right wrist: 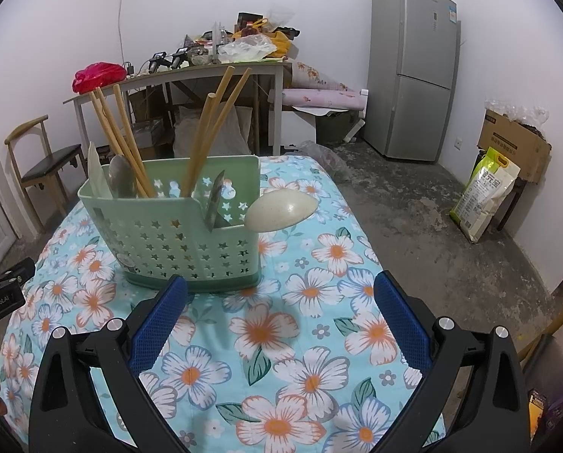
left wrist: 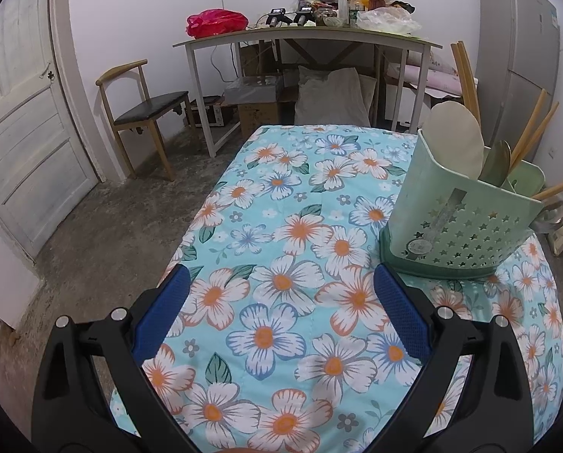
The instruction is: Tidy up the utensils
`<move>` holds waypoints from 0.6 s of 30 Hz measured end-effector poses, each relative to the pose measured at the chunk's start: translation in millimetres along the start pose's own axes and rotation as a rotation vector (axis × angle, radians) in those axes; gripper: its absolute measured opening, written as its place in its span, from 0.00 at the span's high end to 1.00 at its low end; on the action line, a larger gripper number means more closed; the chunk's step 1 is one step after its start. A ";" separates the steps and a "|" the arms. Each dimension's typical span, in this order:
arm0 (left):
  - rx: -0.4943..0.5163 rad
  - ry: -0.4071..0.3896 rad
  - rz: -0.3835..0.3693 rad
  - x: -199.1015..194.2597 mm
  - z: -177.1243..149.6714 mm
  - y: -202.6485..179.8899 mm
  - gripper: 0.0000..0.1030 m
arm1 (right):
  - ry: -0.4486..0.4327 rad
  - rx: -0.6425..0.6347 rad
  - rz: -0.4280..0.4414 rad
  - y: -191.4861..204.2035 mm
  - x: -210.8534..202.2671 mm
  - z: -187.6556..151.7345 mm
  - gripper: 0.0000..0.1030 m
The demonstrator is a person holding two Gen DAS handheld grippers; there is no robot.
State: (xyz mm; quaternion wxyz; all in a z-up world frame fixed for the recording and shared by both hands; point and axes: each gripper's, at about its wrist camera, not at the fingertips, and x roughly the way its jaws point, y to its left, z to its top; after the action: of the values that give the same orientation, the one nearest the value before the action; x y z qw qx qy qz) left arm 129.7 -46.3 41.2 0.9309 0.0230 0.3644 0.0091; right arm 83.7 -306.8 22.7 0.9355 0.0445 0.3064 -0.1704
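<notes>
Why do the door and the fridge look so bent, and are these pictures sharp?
Left wrist view: the fisheye lens bows the door and darkens the corners. Right wrist view: the fridge leans the same way. Both are fairly sharp, lit evenly, with soft shadows on the floral tablecloth and no strong glare.

- Utensil caddy: matt mint-green plastic, pierced with star holes.
- Chopsticks: pale bare wood.
- Rice paddle: smooth, speckled cream plastic.
- Desk cover: soft, quilted floral cloth.
- Fingers: blue textured rubbery pads on black plastic.
</notes>
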 end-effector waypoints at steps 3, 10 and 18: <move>0.000 0.002 0.000 -0.5 -0.5 0.3 0.09 | 0.000 -0.001 -0.001 0.1 0.1 -0.1 0.07; 0.000 0.005 0.001 -0.3 -1.3 0.2 0.09 | 0.000 -0.001 -0.001 0.0 0.3 -0.2 0.07; 0.000 0.005 0.001 -0.5 -0.9 -0.1 0.09 | 0.003 0.001 -0.001 0.0 0.5 -0.6 0.07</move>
State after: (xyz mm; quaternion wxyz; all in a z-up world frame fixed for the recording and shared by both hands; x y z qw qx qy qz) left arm 128.7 -46.3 40.9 0.9300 0.0232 0.3667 0.0095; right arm 83.8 -306.9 21.9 0.9350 0.0449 0.3076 -0.1709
